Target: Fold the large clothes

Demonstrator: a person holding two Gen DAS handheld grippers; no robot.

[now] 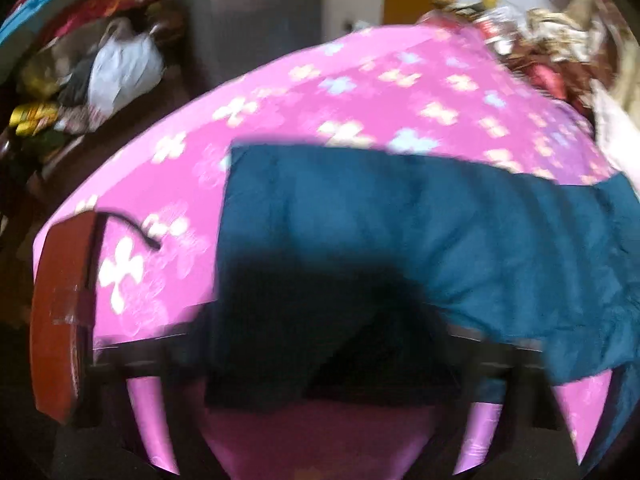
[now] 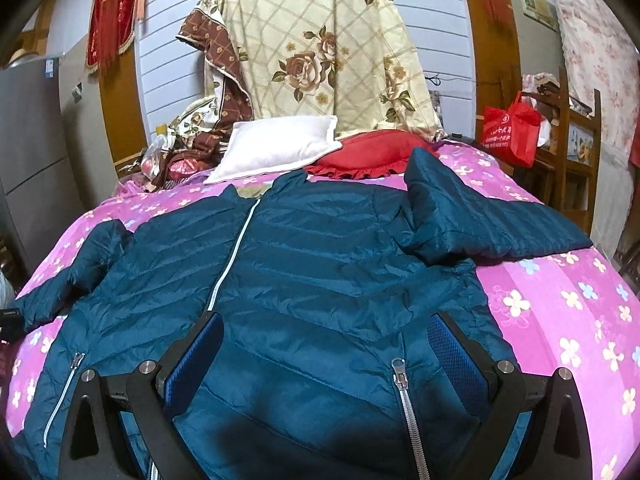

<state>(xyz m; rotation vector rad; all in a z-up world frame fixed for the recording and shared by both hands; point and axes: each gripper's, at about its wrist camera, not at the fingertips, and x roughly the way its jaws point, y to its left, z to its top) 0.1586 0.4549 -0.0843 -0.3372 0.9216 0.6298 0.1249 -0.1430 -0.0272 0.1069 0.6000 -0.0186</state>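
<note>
Pillows point(image 2: 276, 148) block bed head (right sheet point(image 2: 560, 300) free).

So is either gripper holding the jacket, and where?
Right gripper is open over the jacket hem, holding nothing. Left gripper sits at the cuff end of a sleeve; blur hides whether it grips.

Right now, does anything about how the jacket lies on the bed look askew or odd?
Yes. The teal puffer jacket lies front up on the pink floral bedsheet, but its sleeve at picture right is bent up toward the red cushion, while the other sleeve trails toward the bed's edge. Nothing looks damaged.
</note>
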